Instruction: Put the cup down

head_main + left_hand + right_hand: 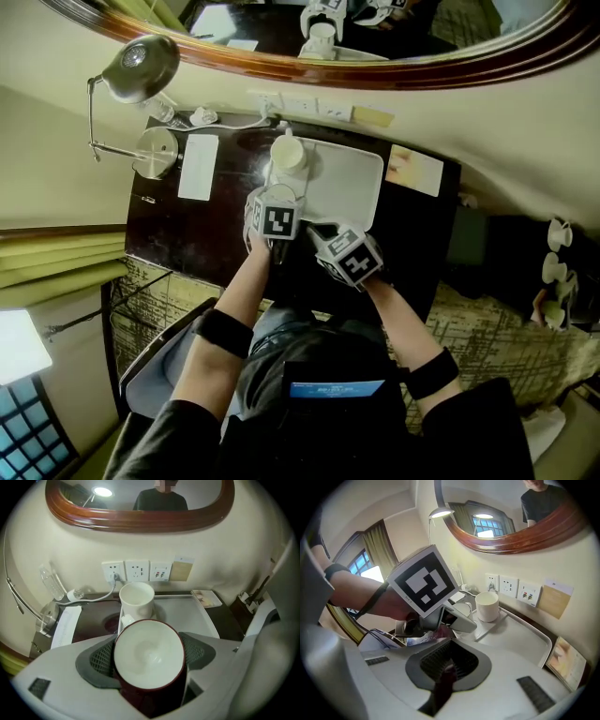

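A dark red cup (150,644) with a white inside sits between the pads of my left gripper (149,657), which is shut on it; the cup's mouth faces the camera. This gripper (277,202) hovers at the near left corner of the white tray (349,186) on the dark desk. A white cup (136,601) stands on a small white dish at the tray's far left corner. My right gripper (323,234) is shut just right of the left one, aimed at it. A thin dark red sliver shows at its closed jaws (447,667); I cannot tell what it is.
A desk lamp (141,66) and a white card (198,167) stand left of the tray. A booklet (412,171) lies to its right. Wall sockets (137,570) and a wood-framed mirror (140,522) are behind. A plastic bottle (51,581) sits at far left.
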The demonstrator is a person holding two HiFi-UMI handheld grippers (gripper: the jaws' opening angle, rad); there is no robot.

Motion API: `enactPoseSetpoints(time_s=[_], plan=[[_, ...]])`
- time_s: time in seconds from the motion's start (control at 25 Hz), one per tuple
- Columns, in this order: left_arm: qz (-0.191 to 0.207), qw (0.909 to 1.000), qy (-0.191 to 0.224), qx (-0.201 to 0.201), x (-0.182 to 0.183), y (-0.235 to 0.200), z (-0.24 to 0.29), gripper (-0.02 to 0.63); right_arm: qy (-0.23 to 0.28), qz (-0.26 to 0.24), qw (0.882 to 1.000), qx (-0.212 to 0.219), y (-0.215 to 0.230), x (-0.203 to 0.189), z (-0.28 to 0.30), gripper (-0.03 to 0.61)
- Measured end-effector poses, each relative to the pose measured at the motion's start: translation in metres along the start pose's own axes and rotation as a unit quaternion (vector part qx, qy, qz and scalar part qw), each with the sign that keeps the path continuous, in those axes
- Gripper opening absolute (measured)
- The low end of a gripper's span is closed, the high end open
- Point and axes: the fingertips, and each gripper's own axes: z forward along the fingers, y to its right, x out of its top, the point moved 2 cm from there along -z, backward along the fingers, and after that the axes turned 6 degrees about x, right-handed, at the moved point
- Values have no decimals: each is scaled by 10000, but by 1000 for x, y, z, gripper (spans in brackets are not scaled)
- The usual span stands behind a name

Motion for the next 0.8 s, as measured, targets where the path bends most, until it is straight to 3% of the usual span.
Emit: enactPoseSetpoints(time_s=[0.2,0.4,0.64,0.8], plan=[[-84,9999,-37,75,5,-15,8,403,-112,-33,9999,-13,2,6,9,2],[-175,9997,128,-135,9,-11,27,403,-122,-42,9999,-25,5,7,17,2],[-299,9995,54,126,8,-20,30,403,-167,118,9998,-16,3,11,12,2],[-416,9989,207,-9,10,-15,40,403,-170,96,9997,-134,10,7,11,2]])
